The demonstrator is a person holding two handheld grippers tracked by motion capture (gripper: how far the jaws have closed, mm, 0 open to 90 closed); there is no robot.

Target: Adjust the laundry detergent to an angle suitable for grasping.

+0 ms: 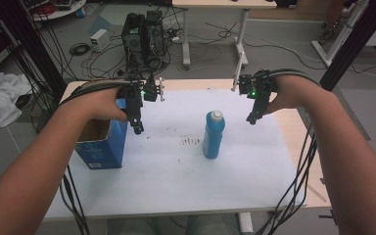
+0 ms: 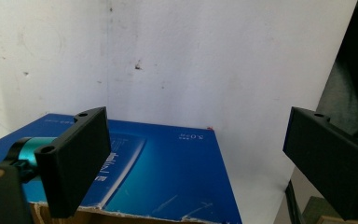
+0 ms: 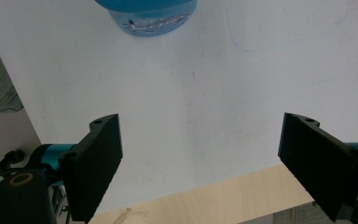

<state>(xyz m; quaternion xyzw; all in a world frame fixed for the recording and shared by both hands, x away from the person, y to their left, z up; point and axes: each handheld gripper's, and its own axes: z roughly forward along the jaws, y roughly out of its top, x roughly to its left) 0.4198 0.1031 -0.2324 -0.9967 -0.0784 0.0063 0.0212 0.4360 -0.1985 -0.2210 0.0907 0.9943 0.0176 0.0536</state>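
Both claws hang wide open and empty, the left claw (image 1: 137,128) beside the open blue cardboard box (image 1: 100,147) and the right claw (image 1: 252,118) just right of the upright blue bottle (image 1: 213,135) at mid-bench (image 1: 176,186), so nothing looks started yet and every handling step seems left.

High view dimly and evenly lit; colours muted, cool cast noted. White mat (image 1: 176,166) rendered brightest; floor beyond kept murky. Soft short shadow seen beside blue bottle (image 1: 213,134). Green indicator lights bloomed on both grippers. Forearms stretched at lower corners by wide-lens distortion. Overall softness and compression grain observed. Gripper views brighter; mat washed pale, near jaws slightly blurred, blue box (image 2: 168,177) sheen faintly glared.
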